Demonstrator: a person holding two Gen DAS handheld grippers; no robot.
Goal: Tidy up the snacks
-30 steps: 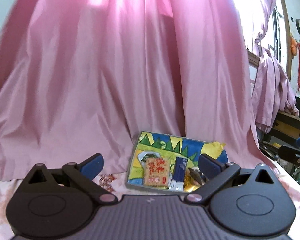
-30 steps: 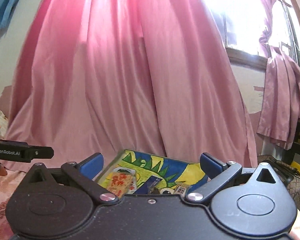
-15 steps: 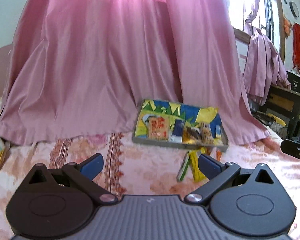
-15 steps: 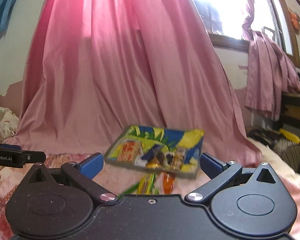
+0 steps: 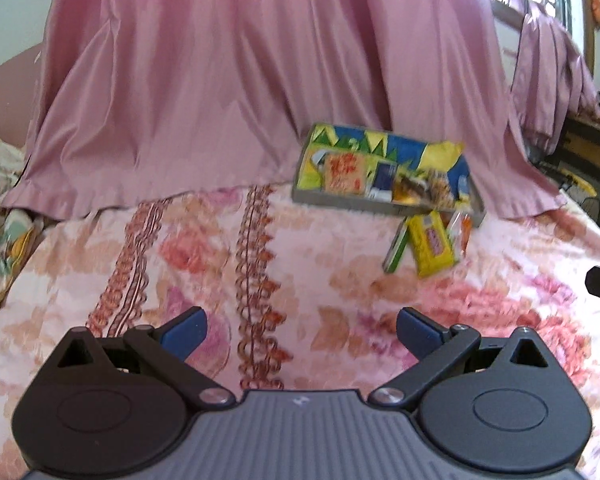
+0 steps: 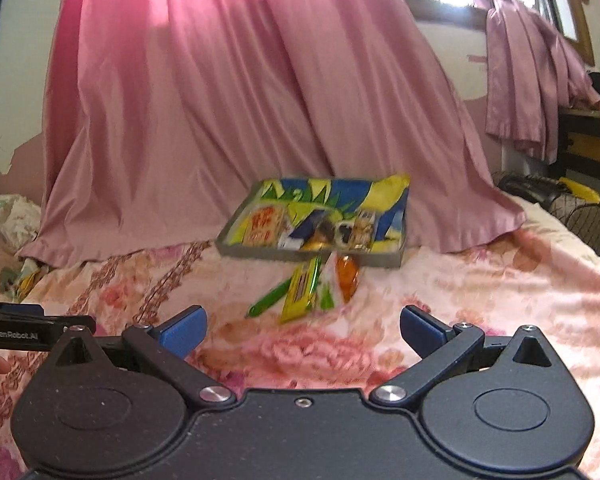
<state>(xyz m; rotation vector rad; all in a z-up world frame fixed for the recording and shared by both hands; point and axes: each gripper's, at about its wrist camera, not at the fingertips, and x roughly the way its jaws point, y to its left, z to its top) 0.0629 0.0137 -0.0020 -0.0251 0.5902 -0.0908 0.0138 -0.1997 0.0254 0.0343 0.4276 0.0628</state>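
Observation:
A shallow grey tray point(image 5: 380, 205) point(image 6: 312, 255) with a blue, green and yellow lining lies on the floral bedspread and holds several snack packets. In front of it lie a yellow packet point(image 5: 432, 242) point(image 6: 300, 290), a green stick packet point(image 5: 394, 248) point(image 6: 268, 300) and an orange packet point(image 5: 465, 229) point(image 6: 347, 276). My left gripper point(image 5: 300, 330) is open and empty, well short of the snacks. My right gripper point(image 6: 302, 328) is open and empty, just short of the loose packets.
A pink curtain point(image 5: 240, 80) point(image 6: 240, 100) hangs down behind the tray onto the bed. A dark desk point(image 5: 592, 152) and a wire basket point(image 6: 580, 220) stand at the right. A pillow point(image 5: 4, 248) lies at the left edge.
Both grippers have pulled back and tilted down. The tray now sits farther off, and the bedspread and loose packets in front of it have come into view. Both stay open.

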